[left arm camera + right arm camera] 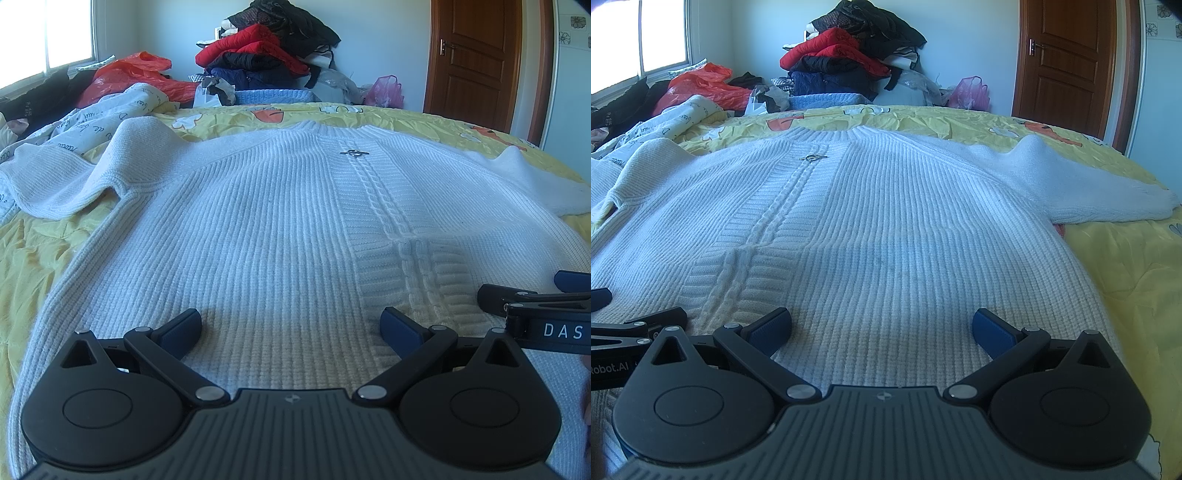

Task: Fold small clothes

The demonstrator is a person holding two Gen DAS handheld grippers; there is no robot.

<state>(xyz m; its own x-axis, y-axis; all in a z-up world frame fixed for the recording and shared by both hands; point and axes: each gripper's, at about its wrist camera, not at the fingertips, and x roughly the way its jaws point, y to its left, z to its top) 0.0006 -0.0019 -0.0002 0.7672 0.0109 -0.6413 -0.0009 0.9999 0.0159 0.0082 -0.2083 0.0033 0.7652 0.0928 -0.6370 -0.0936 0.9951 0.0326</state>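
Note:
A white ribbed knit sweater [266, 221] [886, 229] lies spread flat on the yellow bedspread [33, 251] [1126, 266], collar at the far end, a small metal clasp [354, 153] [812, 157] on its cable-knit front. One sleeve [66, 177] trails off left, the other sleeve [1089, 184] lies out to the right. My left gripper [291, 328] hovers open just over the hem, nothing between its blue pads [181, 330]. My right gripper [882, 328] is open the same way, a little to the right over the hem. Each gripper shows at the edge of the other's view.
A heap of red, black and navy clothes [266, 51] [849, 51] rises at the far side of the bed, with orange plastic bags [129, 74], a pink bag [969, 92] and a printed white quilt [92, 118]. A brown door [476, 55] stands at the right.

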